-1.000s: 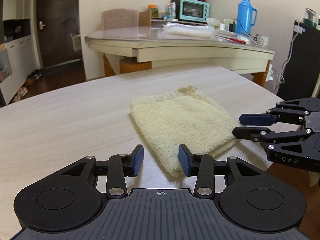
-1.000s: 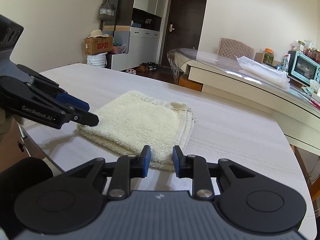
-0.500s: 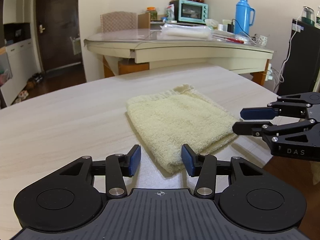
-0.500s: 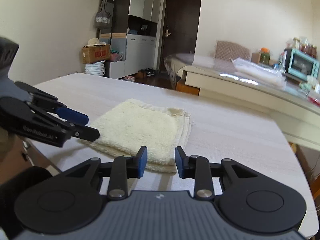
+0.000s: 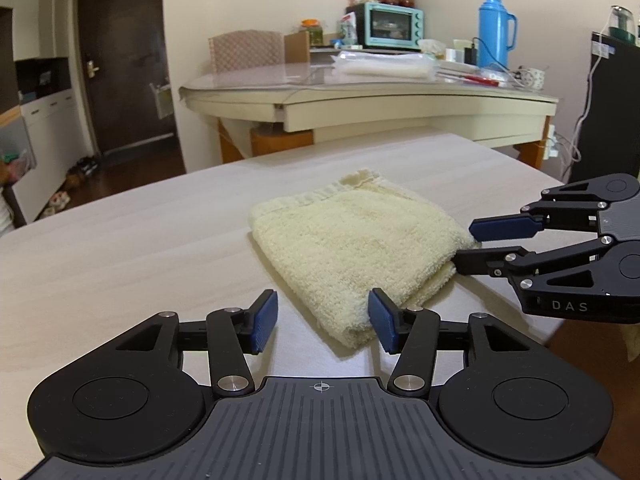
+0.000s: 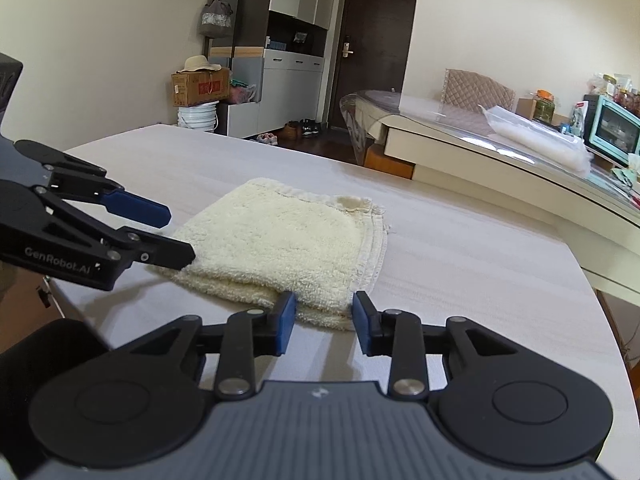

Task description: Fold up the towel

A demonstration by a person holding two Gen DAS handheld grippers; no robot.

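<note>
A cream towel (image 5: 352, 248) lies folded into a thick square on the pale table (image 5: 120, 248); it also shows in the right wrist view (image 6: 280, 248). My left gripper (image 5: 323, 322) is open and empty, its jaws just short of the towel's near corner; it shows in the right wrist view (image 6: 178, 234) at the towel's left corner. My right gripper (image 6: 323, 322) is open and empty at the towel's near edge; it shows in the left wrist view (image 5: 466, 244) with its fingertips at the towel's right corner.
The table's near edge (image 6: 56, 292) runs close under both grippers. A second table (image 5: 360, 92) behind holds a teal oven (image 5: 384, 26), a blue thermos (image 5: 494, 30) and a plastic bag. A dark cabinet (image 5: 612, 112) stands at the right.
Both grippers have opened wider and drawn back a little from the towel. The towel lies still in the same fold.
</note>
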